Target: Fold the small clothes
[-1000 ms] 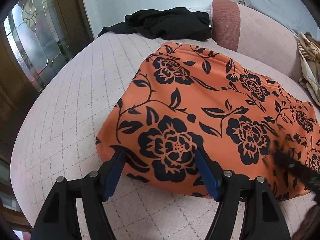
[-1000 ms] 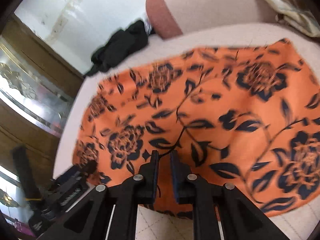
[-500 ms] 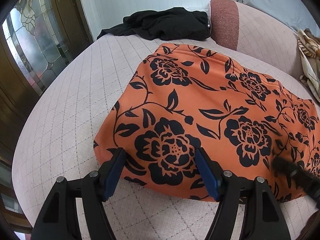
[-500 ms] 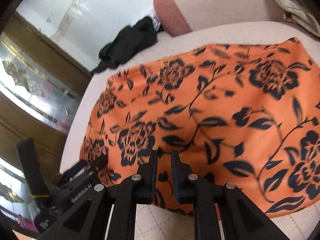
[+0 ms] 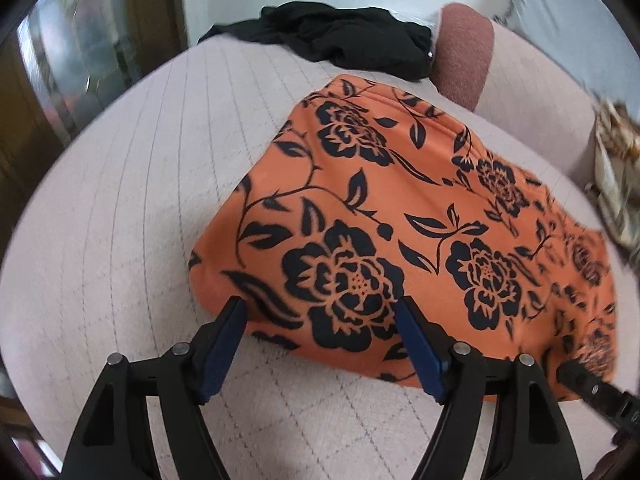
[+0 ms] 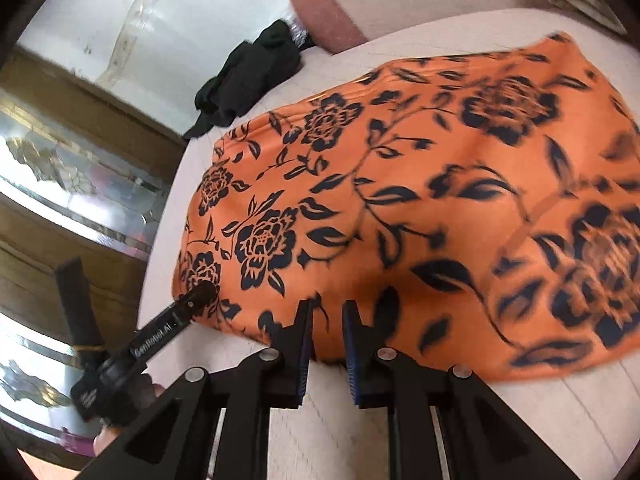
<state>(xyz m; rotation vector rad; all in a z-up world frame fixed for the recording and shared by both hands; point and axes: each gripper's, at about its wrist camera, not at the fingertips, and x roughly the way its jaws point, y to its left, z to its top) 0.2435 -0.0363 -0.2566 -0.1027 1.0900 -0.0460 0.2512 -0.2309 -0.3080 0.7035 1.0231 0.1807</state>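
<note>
Matt orange floral cloth on quilted pale fabric surface; black plastic grippers w/ blue-padded jaws.

- The left gripper has its jaws spread wide, the blue-padded fingers angled outward and pointing forward.
- The right gripper has its jaws drawn close, parallel, with a narrow gap between them.

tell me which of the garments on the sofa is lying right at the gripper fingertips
The orange floral garment, spread flat with its near hem at the left gripper and right gripper. The black garment lies crumpled at the far end, beside the sofa armrest.
</note>
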